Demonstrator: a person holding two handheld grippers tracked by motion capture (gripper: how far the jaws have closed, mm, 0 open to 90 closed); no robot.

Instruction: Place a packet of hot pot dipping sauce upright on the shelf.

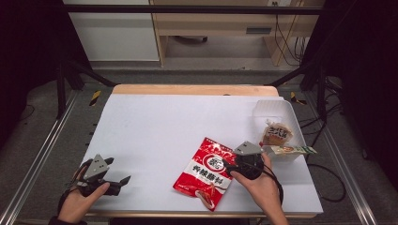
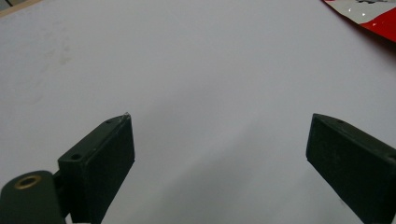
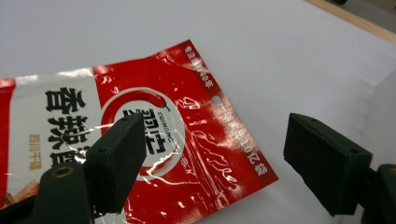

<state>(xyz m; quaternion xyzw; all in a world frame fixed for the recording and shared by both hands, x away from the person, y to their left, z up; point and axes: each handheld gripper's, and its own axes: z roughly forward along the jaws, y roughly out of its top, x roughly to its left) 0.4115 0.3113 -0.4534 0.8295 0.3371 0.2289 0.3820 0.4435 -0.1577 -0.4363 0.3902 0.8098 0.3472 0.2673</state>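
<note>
Near the front edge of the white table, right of centre: red seasoning packet, lying flat, long axis slanting from its top end at the far right down toward the near left. Glossy film, hang hole near the top edge, top corner toward the right gripper. Directly over that top end, right gripper held with jaws spread wide; in the right gripper view, one jaw above the printed circle, the other out past the packet's edge over bare table, nothing between them yet. By the look of it, the nearer tool for any pick, with the top edge lying across its opening. Beyond, at the table's right side, clear plastic tray holding other wrapped packets. Well apart at the near left corner, left gripper, jaws likewise spread and empty over bare table.
</note>
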